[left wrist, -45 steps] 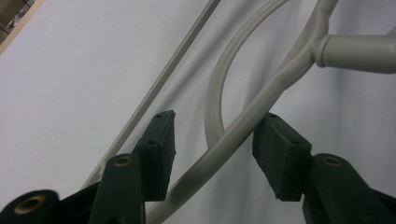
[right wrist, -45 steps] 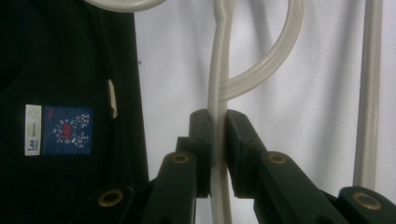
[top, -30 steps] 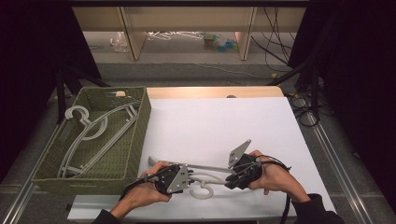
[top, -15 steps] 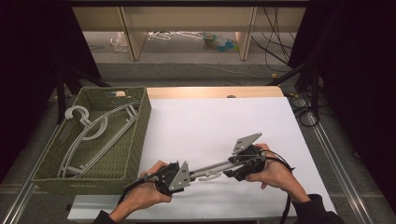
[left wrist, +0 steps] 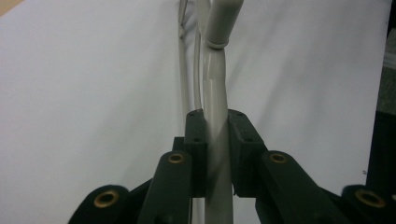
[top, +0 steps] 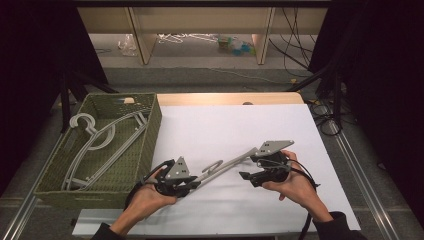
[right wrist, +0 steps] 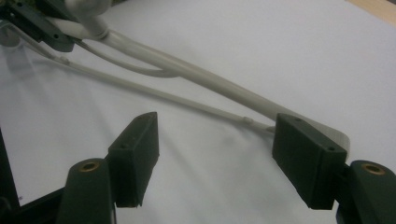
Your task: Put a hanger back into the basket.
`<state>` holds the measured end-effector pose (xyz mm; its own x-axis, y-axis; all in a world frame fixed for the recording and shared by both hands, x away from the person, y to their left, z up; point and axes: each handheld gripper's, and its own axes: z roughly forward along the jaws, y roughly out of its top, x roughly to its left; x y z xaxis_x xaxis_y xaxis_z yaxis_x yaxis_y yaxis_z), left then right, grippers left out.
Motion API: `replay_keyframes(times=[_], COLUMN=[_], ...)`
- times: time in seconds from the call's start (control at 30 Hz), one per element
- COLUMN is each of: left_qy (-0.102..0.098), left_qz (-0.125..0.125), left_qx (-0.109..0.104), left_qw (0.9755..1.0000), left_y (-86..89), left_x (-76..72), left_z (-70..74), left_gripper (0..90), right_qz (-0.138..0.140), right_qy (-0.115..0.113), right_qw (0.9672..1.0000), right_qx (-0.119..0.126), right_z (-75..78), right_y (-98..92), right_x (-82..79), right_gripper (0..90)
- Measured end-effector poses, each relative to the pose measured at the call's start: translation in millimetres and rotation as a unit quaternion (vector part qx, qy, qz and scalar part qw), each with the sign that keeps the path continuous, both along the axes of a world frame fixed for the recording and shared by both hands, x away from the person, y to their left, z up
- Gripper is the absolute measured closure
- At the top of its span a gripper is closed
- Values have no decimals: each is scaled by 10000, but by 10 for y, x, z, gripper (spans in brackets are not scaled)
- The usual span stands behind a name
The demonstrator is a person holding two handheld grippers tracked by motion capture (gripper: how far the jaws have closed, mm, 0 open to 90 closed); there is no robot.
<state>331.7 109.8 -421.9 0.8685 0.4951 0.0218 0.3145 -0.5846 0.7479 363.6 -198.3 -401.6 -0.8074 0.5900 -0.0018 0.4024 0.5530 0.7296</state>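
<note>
Pale grey plastic clothes hanger [top: 225, 166] slanting above white table sheet [top: 220, 125]. Left gripper [left wrist: 215, 140] clamped on arm; right gripper [right wrist: 215, 158] just opened, clear. Likely light, stiff, slick; best gripped mid-arm.

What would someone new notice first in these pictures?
First, the grey hanger slanting over the white table between two hand-held grippers: the left gripper is clamped on one end, while the right gripper has just opened its jaws, the hanger's other end lying by one jaw. Next, the green woven basket at the table's left edge, with more hangers inside.
</note>
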Motion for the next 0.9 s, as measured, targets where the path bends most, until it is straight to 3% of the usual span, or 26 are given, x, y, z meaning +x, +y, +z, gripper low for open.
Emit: replay_keyframes(times=[0.03,0.1,0.17,0.33,0.4,0.47,0.57,0.73,0.9], left_qy=[-2,116,112,207,223,341,424,381,265], left_qz=[25,153,223,510,623,742,842,911,863], left_qx=[33,-164,-241,-631,-817,-1131,-1394,-1735,-1828], left_qw=[10000,9997,9994,9965,9945,9902,9857,9799,9790], left_y=[24,74,125,264,308,351,414,540,667], left_x=[7,19,35,48,43,32,0,-54,-80], left_z=[13,41,76,182,233,292,400,653,975], left_gripper=[791,792,792,792,792,792,792,792,792], right_qz=[52,49,-5,-91,-87,-145,-145,-150,-125], right_qy=[31,-18,-87,-95,-70,-87,-64,-45,-34], right_qw=[10000,10000,9998,9994,9994,9992,9991,9987,9987], right_qx=[-24,61,174,323,342,370,404,477,497], right_z=[15,12,-7,-83,-103,-119,-133,-164,-190], right_y=[-11,-14,-29,-86,-111,-133,-172,-213,-221], right_x=[-11,-41,-85,-168,-186,-210,-245,-296,-314], right_gripper=[321,307,294,281,280,280,279,270,263])
